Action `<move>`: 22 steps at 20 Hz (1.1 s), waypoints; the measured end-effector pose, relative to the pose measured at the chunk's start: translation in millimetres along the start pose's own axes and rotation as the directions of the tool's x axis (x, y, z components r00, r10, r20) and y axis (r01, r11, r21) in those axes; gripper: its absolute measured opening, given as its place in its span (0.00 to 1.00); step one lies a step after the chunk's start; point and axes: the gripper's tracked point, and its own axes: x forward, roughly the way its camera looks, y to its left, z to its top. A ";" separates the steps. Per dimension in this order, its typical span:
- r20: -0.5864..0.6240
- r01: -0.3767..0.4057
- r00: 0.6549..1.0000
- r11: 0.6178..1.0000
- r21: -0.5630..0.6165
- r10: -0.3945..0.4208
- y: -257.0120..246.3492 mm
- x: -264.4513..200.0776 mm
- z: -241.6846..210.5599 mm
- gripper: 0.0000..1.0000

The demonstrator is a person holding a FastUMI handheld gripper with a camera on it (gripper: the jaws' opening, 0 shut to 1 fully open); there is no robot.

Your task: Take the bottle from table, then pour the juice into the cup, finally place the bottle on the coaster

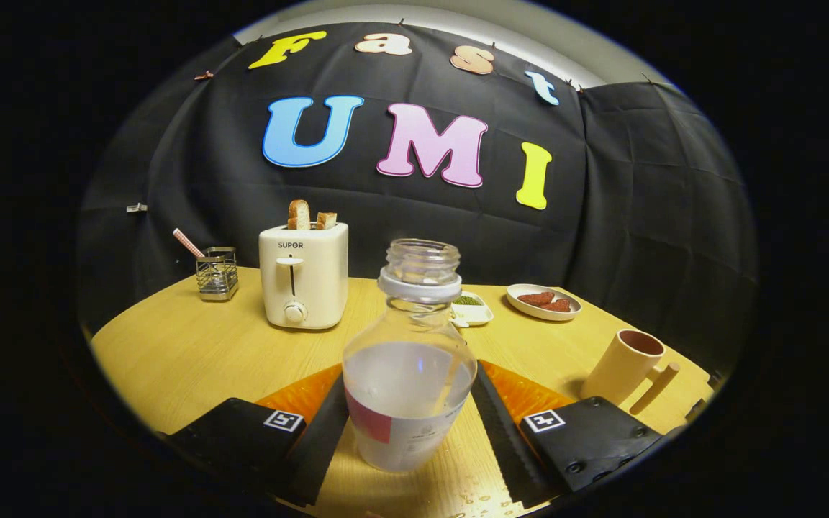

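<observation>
Now my gripper (409,424) pinches the clear, uncapped bottle (409,374) upright at lower centre, ribbed fingers (501,432) pressing both sides; a smooth tan cup (624,365) stands lower right.

Black two-finger tongs (410,439) with orange trim

Each finger (504,432) is a long black bar with a ridged inner face. Behind sit blocky black housings, each bearing a square black-and-white marker tag; the right housing shows dark screws, and translucent orange panels lie behind both.

the toaster (304,277) bears the brand word "supor" on its front, above the lever; the print on the bottle (409,374) label is too small to read
</observation>
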 end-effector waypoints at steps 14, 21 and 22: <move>-0.032 -0.075 0.997 0.997 0.014 0.076 -4.0 -4.1 2.4 0.71; -0.062 -0.165 0.983 0.981 0.101 0.171 -20.1 -21.8 35.5 0.71; -0.068 -0.153 0.985 0.983 0.100 0.160 -28.1 -22.4 39.6 0.71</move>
